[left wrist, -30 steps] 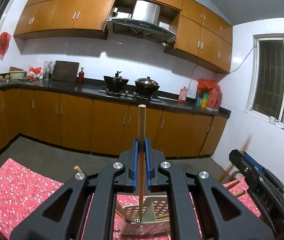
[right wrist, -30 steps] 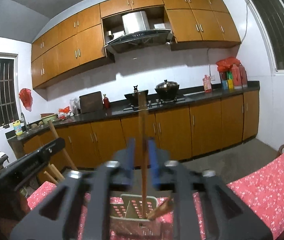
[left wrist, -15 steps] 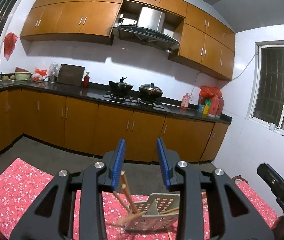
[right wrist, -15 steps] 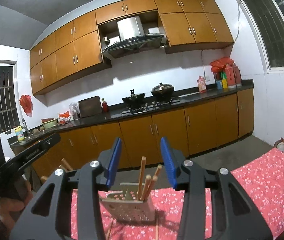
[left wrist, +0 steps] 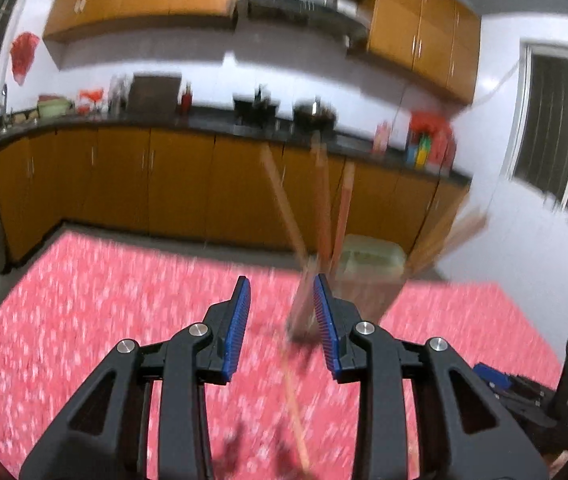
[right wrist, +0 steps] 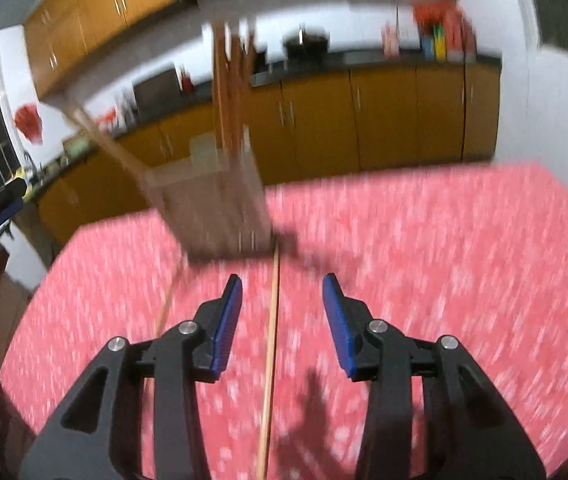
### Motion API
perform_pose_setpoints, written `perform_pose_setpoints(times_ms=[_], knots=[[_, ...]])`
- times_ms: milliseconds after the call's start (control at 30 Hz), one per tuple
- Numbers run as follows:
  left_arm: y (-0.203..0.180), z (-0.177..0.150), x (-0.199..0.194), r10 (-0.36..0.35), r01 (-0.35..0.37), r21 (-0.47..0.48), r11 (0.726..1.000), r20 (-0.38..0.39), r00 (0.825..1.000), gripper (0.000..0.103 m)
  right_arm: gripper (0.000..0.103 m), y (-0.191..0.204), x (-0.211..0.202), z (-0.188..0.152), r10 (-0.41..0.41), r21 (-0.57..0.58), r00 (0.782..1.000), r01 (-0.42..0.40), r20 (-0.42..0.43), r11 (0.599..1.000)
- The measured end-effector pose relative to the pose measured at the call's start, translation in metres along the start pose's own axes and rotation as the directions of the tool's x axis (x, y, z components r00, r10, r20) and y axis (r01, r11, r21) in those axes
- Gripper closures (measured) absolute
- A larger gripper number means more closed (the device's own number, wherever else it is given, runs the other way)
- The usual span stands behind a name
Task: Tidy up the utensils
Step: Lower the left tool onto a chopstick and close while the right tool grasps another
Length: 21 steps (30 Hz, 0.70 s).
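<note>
- So both grippers are empty, jaws apart: left gripper (left wrist: 281, 322) and right gripper (right wrist: 281, 322).
- Holder (right wrist: 211, 208) sits ahead of the fingers with chopsticks (left wrist: 324, 200) standing in it, probably to keep them together.
- 1 loose chopstick (right wrist: 269, 356) lies on the red cloth (right wrist: 444, 260) between the right fingers, untouched. I'd guess it goes next.
- Right jaws have just been closing a bit, nothing pinched.
</note>
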<state>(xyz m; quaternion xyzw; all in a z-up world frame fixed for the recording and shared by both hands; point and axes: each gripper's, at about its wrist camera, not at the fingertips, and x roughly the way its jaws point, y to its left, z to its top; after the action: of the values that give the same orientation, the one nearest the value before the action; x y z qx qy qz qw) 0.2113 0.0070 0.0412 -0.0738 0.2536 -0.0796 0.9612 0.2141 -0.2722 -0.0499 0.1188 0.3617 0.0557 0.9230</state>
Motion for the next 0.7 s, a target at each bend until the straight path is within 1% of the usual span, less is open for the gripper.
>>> perform_pose_setpoints(times_ms=[33,100,133,233,300,400,433,567,700], knots=[[0.001,-0.009,0.004,-0.003,0.003,0.000,1.000,-0.032,0.999,0.070,0.070,0.002,0.008,-0.011,0.006,-0.004,0.999,-0.006,-0.043,1.000],[0.002,-0.029,0.016,-0.009,0.009,-0.002,1.000,-0.113,0.994,0.070,0.074,0.006,0.015,-0.030,0.012,-0.019,0.996,-0.014,-0.090,1.000],[0.001,-0.044,0.023,-0.010,0.010,-0.001,1.000,-0.160,0.987,0.070,0.074,0.011,0.020,-0.037,0.013,-0.026,0.994,-0.016,-0.110,1.000],[-0.006,-0.070,0.037,-0.018,0.020,0.007,1.000,-0.247,0.969,0.070,0.074,0.019,0.029,-0.051,-0.005,-0.054,0.989,-0.003,-0.147,0.999],[-0.012,-0.085,0.047,-0.008,0.016,0.026,1.000,-0.290,0.957,0.070,0.074,0.021,0.035,-0.057,-0.018,-0.066,0.986,0.008,-0.165,0.998],[-0.018,-0.100,0.055,0.005,0.010,0.044,0.999,-0.330,0.944,0.070,0.075,0.021,0.041,-0.058,-0.044,-0.079,0.983,0.030,-0.178,0.996],[-0.020,-0.105,0.058,0.012,0.006,0.053,0.999,-0.344,0.939,0.070,0.077,0.021,0.041,-0.059,-0.052,-0.087,0.984,0.037,-0.170,0.996],[-0.028,-0.118,0.066,0.033,-0.001,0.083,0.997,-0.382,0.924,0.070,0.080,0.022,0.042,-0.058,-0.070,-0.100,0.985,0.055,-0.158,0.994],[-0.034,-0.131,0.074,0.060,-0.013,0.117,0.993,-0.410,0.910,0.070,0.086,0.023,0.043,-0.057,-0.100,-0.121,0.985,0.083,-0.141,0.989]])
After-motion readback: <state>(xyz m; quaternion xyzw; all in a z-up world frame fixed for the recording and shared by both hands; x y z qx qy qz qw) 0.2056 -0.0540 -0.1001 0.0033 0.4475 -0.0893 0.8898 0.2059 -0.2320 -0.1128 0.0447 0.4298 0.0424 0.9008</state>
